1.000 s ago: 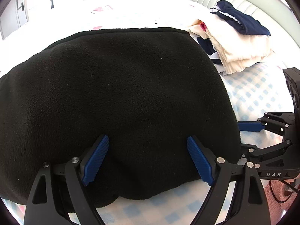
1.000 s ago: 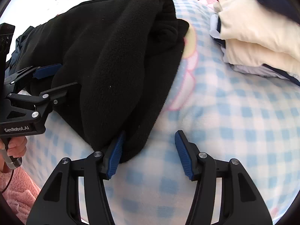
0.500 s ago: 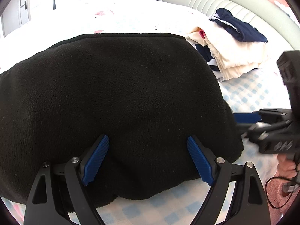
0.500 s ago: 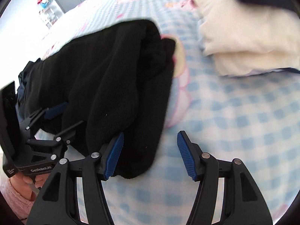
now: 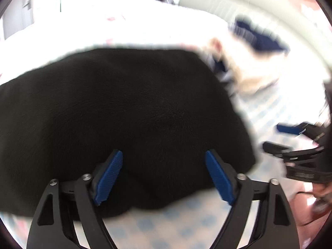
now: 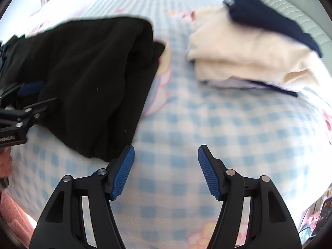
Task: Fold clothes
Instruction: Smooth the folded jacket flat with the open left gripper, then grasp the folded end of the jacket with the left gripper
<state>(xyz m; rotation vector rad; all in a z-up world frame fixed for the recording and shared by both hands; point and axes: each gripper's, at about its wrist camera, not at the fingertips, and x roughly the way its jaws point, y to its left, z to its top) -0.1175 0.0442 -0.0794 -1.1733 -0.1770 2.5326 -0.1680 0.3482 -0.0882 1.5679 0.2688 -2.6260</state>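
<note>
While both views are smeared by motion blur, the folded black fleece garment [image 5: 124, 120] can be made out lying on the bed covered with a blue-and-white checked sheet [image 6: 228, 128]. It is seen filling the middle of the left wrist view and resting at the left in the right wrist view. The left gripper [image 5: 164, 176] is held with its blue-padded fingers spread wide over the near edge of the fleece, and nothing is pinched between them. The right gripper [image 6: 166, 172] is likewise held spread apart, above bare sheet just to the right of the garment's near corner, with its left pad [image 6: 122, 172] just beside the black cloth; whether the cloth is touched cannot be told. A stack of folded cream and navy clothes [image 6: 249, 47] is seen at the far right of the bed, apart from the fleece, beside a pale green padded headboard [image 5: 259, 14]. A pink fuzzy sleeve [image 6: 12, 213] is visible at the lower left edge of the right wrist view.
</note>
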